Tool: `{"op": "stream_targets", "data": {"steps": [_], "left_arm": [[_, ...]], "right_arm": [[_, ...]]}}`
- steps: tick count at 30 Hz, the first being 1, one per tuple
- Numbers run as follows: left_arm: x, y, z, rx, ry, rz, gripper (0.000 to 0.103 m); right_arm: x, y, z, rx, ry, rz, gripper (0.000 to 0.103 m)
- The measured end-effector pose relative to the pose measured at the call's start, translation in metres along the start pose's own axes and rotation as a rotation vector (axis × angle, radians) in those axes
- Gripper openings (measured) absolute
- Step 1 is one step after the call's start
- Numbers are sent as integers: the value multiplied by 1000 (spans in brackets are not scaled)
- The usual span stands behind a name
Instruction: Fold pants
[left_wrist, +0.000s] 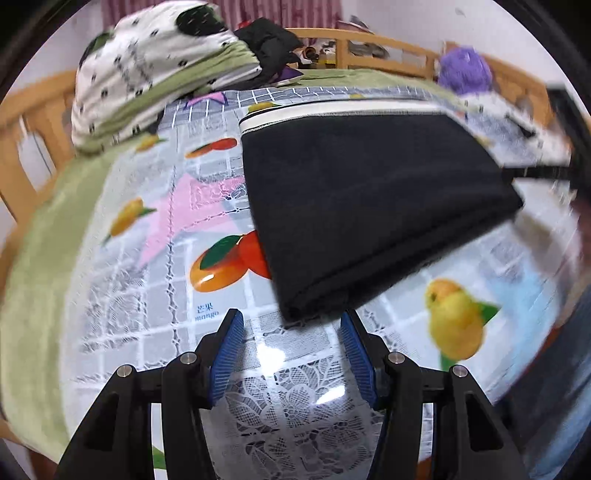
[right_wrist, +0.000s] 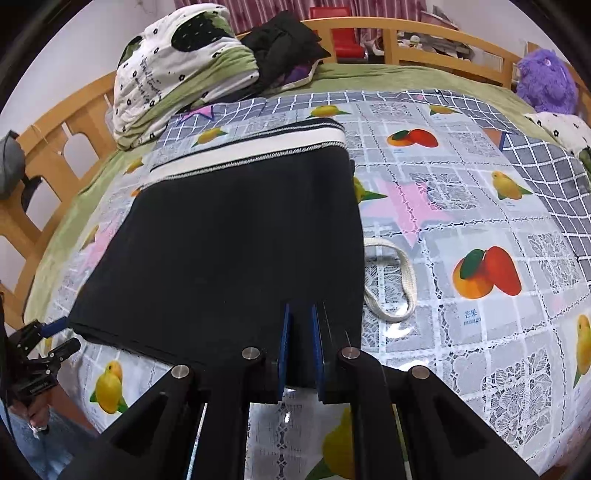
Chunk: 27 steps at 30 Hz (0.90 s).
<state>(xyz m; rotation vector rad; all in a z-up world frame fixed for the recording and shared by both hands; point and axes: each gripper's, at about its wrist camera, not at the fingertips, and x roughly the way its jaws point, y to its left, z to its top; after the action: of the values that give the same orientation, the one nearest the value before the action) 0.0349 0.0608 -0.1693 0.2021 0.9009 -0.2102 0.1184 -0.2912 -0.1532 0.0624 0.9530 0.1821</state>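
Right gripper (right_wrist: 300, 325): blue pads nearly together over the near hem of the black pants (right_wrist: 229, 251); whether they pinch cloth, cannot tell. Left gripper (left_wrist: 291, 332): jaws apart, empty, just short of the pants' near left corner. Pants lie folded flat on the fruit-print tablecloth (right_wrist: 480, 229), waistband (right_wrist: 251, 147) far side, likely for squaring the fold.

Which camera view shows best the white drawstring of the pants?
The right wrist view: the white drawstring lies in a sharp, clear loop on the tablecloth, beside the folded black pants. In the left wrist view I cannot find it; the pants' far side is blurred.
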Motion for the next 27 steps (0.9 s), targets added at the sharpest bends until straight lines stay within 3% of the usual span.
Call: {"op": "stream_targets", "data": {"steps": [4,6,8,10,11,15,18,21,27], "left_arm": [[5,-15,0,80,-16,75,51],[5,-16,4,77,-32,71,43],[3,-13,11,35,-70,60,20],[-8,-9,12,-17,-145,51,14],[-13,-4,13,-44,-177,32,14],[14,1,6,-75,-43,-8,15],[10,-5,4,-44,-24,7,21],[0,8,-2,-117,-1,-61,21],[-39,26,10,-201,-158,-163,35]], "right_arm": [[3,-2,1,5,4,2,12],[3,-4,3,13,0,7,12],[3,-6,4,23,-4,10,12],[3,-6,4,30,-4,13,12],[4,-6,4,30,-4,13,12],[7,-4,2,12,2,1,12],[12,2,-1,-31,21,-30,12],[8,3,-1,-53,23,-35,12],[-11,-6,7,-17,-61,5,12]]}}
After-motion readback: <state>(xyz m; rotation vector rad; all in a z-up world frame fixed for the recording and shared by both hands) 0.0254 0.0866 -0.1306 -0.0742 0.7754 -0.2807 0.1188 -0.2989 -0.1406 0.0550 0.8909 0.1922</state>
